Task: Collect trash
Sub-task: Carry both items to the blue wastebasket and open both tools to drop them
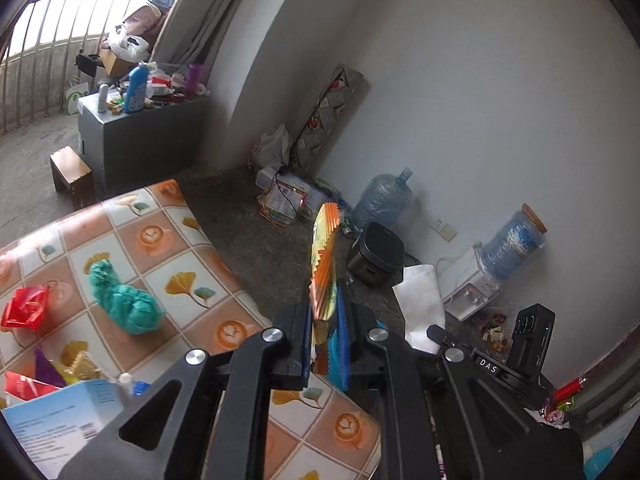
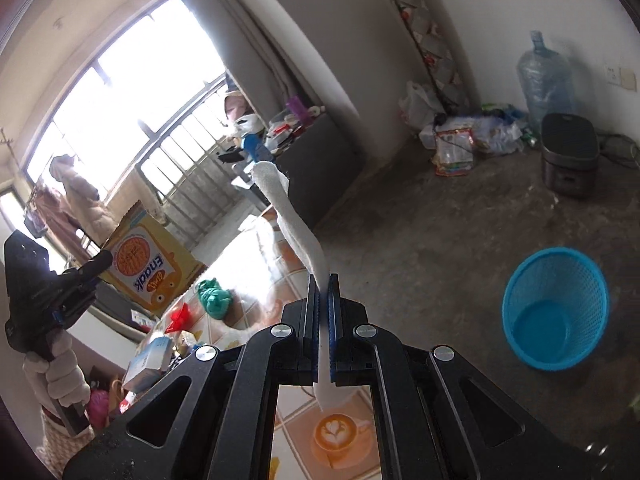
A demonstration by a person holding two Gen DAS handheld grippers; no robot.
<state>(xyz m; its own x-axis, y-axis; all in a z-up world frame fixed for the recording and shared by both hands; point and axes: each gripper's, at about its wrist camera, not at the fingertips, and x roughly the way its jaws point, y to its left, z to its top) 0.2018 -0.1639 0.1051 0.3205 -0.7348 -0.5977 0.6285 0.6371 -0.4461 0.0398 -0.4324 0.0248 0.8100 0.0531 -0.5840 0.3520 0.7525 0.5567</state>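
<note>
where the bare grey concrete floor [image 2: 420,248] spreads toward the white wall, holds a round bright-blue plastic mesh bin [image 2: 556,308], standing upright and apart from the table. nearer, a table under a tiled cloth printed with coffee cups and ginkgo leaves [image 1: 132,236], strewn with rubbish: a yellow cardboard snack box [image 2: 150,268] propped at the far edge, a pale blue printed carton [image 1: 52,420] at the near corner, a crumpled teal plastic bag [image 1: 124,300] mid-cloth, a red foil wrapper [image 1: 26,306] just beside it. left gripper [image 1: 325,320], black with blue pads, clamped on a flattened orange-and-green pleated foil snack packet [image 1: 325,252], raised upright above the table edge. right gripper [image 2: 323,292], likewise black, pressed tight on a long white crumpled tissue strip [image 2: 288,212] rising up and leftward from the jaws, lower end dangling beneath. at the left rim of the right wrist view, a white-gloved hand [image 2: 56,372] around the other tool's handle.
</note>
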